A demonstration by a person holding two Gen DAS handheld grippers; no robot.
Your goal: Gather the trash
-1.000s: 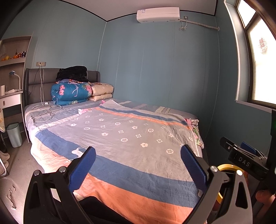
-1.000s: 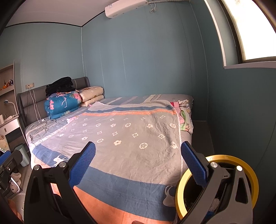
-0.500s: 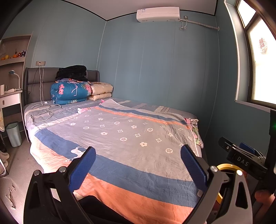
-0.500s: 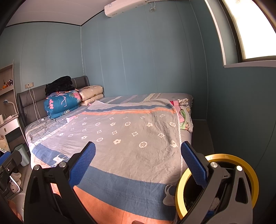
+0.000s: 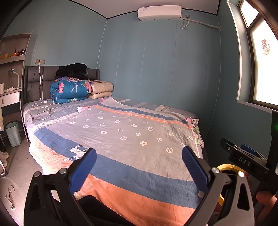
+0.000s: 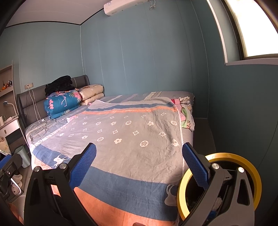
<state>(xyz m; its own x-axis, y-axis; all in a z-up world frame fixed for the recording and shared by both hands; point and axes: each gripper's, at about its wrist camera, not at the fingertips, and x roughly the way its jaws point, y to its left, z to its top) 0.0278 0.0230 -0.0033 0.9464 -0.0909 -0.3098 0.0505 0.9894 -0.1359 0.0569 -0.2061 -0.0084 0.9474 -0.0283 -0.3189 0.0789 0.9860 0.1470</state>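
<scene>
Both claws, left (image 5: 139, 166) and right (image 6: 139, 165), gape wide over the bed (image 6: 121, 132); the right finger half-hides a yellow-rimmed bin (image 6: 250, 166).

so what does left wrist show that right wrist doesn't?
Left wrist only: the whole air conditioner, the red window sticker, and the right tool at the frame's edge.
Right wrist only: inside the yellow-rimmed bin, with scraps in it, and the floor gap beside the bed.
Both: bed, folded blankets, pale bin, charger cable, open tools.
</scene>
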